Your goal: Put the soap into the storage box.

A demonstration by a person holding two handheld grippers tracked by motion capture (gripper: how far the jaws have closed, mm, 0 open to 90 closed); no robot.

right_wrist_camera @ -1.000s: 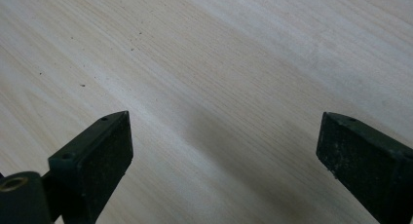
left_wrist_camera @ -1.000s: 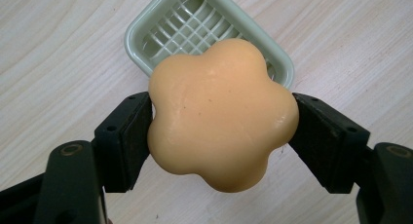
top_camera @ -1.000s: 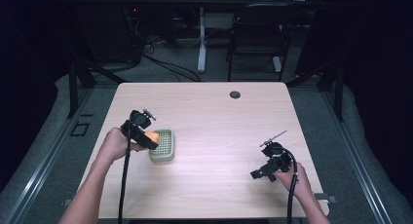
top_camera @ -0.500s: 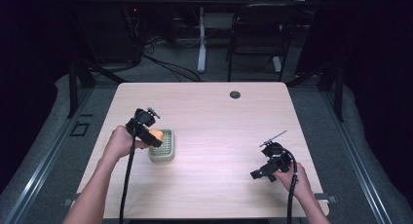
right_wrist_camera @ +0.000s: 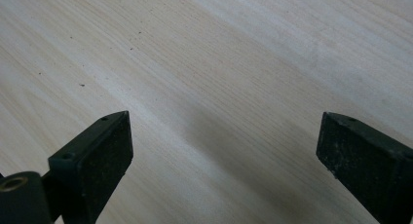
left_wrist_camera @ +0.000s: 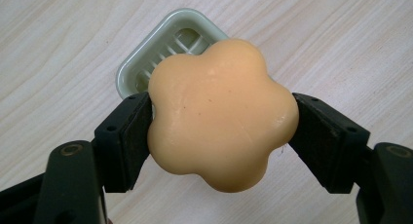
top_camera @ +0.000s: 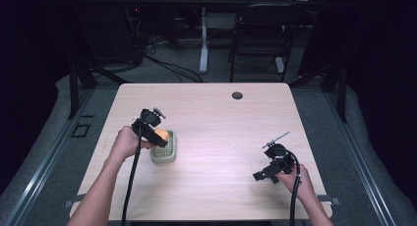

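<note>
- Nearest, over on the right: the right gripper (top_camera: 269,173) is held low over bare table (top_camera: 221,186), jaws spread wide with nothing between them.
- A bit farther, on the left: a flower-shaped orange soap (left_wrist_camera: 221,114) is pinched by the left gripper (top_camera: 156,136), one jaw on each side, just above the green soap dish (left_wrist_camera: 146,68).
- The dish's far end is seen past the soap, so it's not seated yet.
- Risk, probably: smooth rounded lobes could let it be squeezed out sideways, or it gets dropped on the rim and the light dish is tipped.
- Farthest: a dark grommet (top_camera: 237,95).
</note>
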